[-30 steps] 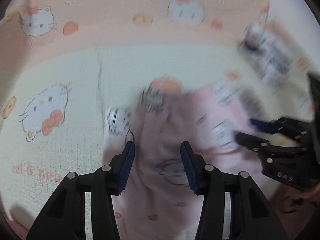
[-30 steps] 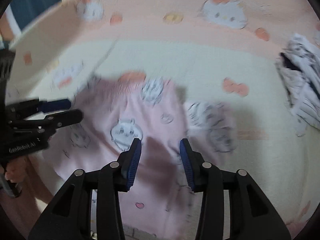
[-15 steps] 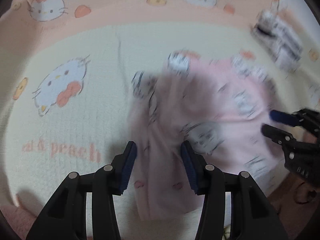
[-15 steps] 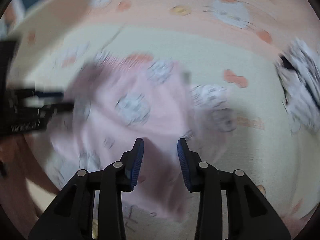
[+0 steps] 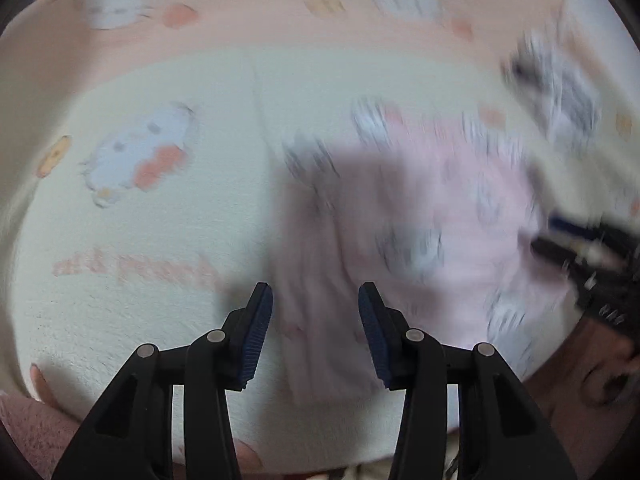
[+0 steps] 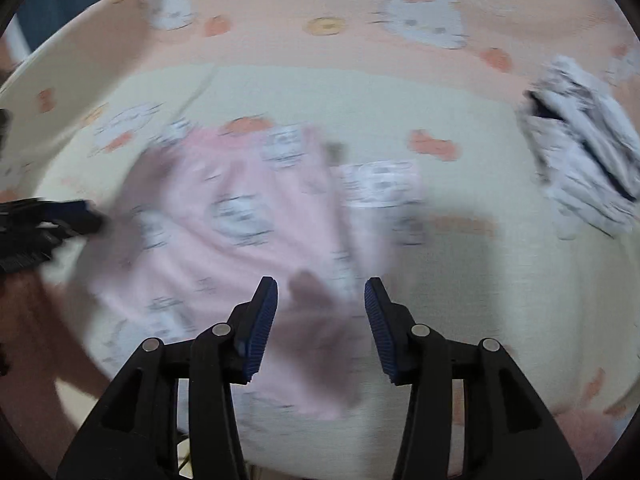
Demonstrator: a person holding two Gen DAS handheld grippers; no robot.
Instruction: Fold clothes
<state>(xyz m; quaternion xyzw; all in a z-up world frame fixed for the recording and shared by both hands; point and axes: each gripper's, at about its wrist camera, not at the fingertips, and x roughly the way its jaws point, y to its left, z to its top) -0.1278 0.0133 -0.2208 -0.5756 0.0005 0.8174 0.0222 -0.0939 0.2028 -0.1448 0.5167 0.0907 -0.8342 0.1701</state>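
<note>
In the left wrist view, a cream and peach blanket (image 5: 168, 240) printed with cartoon cats filled the frame from the left edge. Low in the centre the left claw (image 5: 315, 334) hung with its blue-padded fingers spread wide, nothing between them but air. Beyond its tips, at centre right, lay the pink garment (image 5: 420, 216), blurred, spread flat on the blanket. At the far right edge the right claw (image 5: 560, 236) showed as a dark smear beside the garment's edge.

In the right wrist view, the left claw (image 6: 80, 216) poked in from the left edge, its tips at the garment's border; whether it touched the cloth I could not tell. The pink garment (image 6: 240, 216) lay centre left. At bottom centre the right claw (image 6: 321, 326) was spread apart and empty, above the garment's near edge. In the upper right sat a black-and-white striped bundle (image 6: 580, 160), well apart from the pink one.
</note>
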